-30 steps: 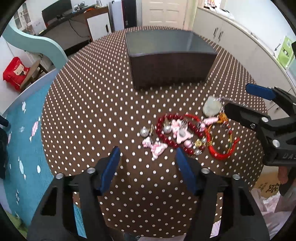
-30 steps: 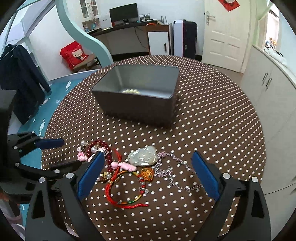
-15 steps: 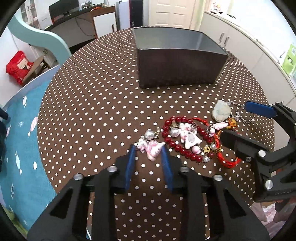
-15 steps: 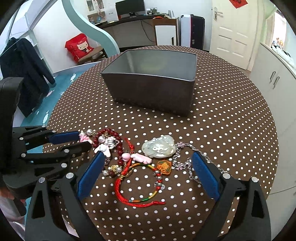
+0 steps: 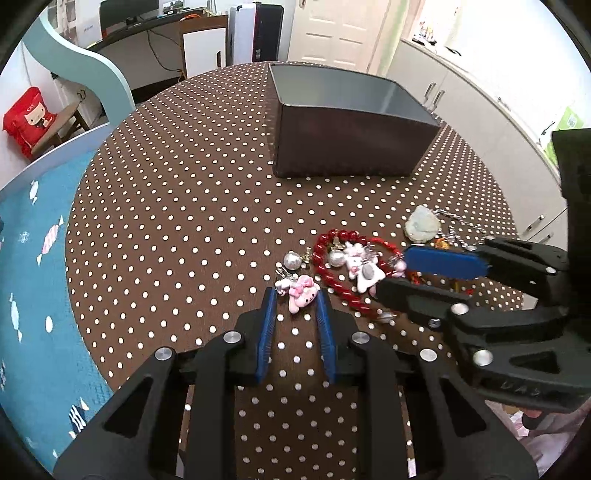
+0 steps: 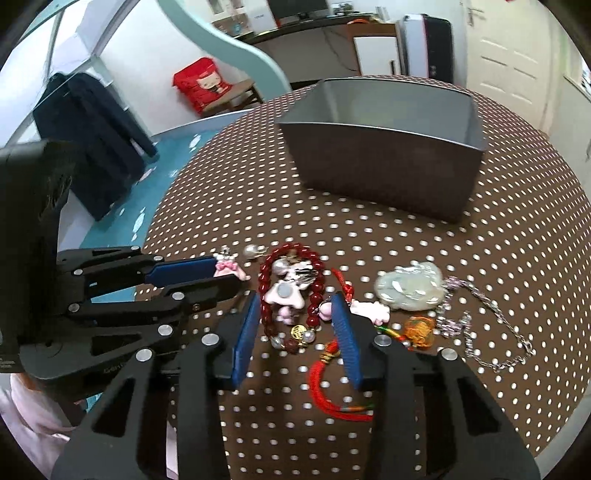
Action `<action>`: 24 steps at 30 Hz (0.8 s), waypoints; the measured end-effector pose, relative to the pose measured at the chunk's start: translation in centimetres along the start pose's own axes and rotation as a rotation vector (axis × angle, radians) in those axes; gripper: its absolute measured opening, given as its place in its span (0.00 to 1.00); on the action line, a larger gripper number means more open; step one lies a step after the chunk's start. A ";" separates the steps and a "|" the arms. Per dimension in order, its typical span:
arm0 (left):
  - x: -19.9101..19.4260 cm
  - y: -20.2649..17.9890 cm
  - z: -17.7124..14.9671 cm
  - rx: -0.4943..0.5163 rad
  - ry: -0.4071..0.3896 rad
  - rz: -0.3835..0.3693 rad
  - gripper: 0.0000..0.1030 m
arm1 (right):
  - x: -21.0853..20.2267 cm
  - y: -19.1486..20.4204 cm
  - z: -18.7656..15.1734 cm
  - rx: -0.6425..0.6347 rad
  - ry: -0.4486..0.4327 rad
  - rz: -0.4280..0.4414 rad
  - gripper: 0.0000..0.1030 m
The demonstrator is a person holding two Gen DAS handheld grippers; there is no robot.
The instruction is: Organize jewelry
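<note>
Left wrist view: low centre, the left gripper [image 5: 294,295] is narrowed onto the pink charm [image 5: 303,292], gripping it for lifting. The grey bin [image 5: 343,147], upper centre, hides its floor.

Right wrist view: the right gripper [image 6: 295,314] is closing around the red bead bracelet [image 6: 291,280], pads not yet touching. The bin's [image 6: 384,177] visible interior looks empty.

**Camera Arrangement: 2 Wrist Fisheye Views**

Each camera sits behind its own gripper and looks forward and steeply down along the 2 fingers, close above the polka-dot table [image 5: 155,206]. The left wrist view faces the gray box [image 5: 347,147] from the left side of the jewelry pile [image 5: 354,266]; the right wrist view faces it from the right. Both views share the pile, the box, the table and the white door [image 5: 343,29], and each shows the opposite gripper at its edge.
</note>
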State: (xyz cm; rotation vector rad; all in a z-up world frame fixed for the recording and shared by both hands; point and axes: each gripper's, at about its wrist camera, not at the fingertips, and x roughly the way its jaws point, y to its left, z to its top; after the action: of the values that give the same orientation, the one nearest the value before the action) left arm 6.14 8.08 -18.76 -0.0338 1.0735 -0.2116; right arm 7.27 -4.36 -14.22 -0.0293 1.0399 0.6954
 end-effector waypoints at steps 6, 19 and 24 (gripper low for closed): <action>-0.7 0.5 -0.4 -0.007 -0.017 -0.015 0.22 | 0.3 0.9 0.7 -0.003 0.006 -0.030 0.36; -1.9 2.1 -0.8 -0.032 -0.047 -0.021 0.22 | 2.5 2.6 0.9 -0.069 0.037 -0.105 0.27; -1.9 2.2 -0.9 -0.033 -0.049 -0.029 0.22 | 2.7 3.4 0.9 -0.133 0.039 -0.174 0.16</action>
State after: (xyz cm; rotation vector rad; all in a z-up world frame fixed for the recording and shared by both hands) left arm 4.85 10.65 -17.84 -0.0839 1.0278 -0.2184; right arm 6.97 0.01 -14.94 -0.2468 1.0137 0.6058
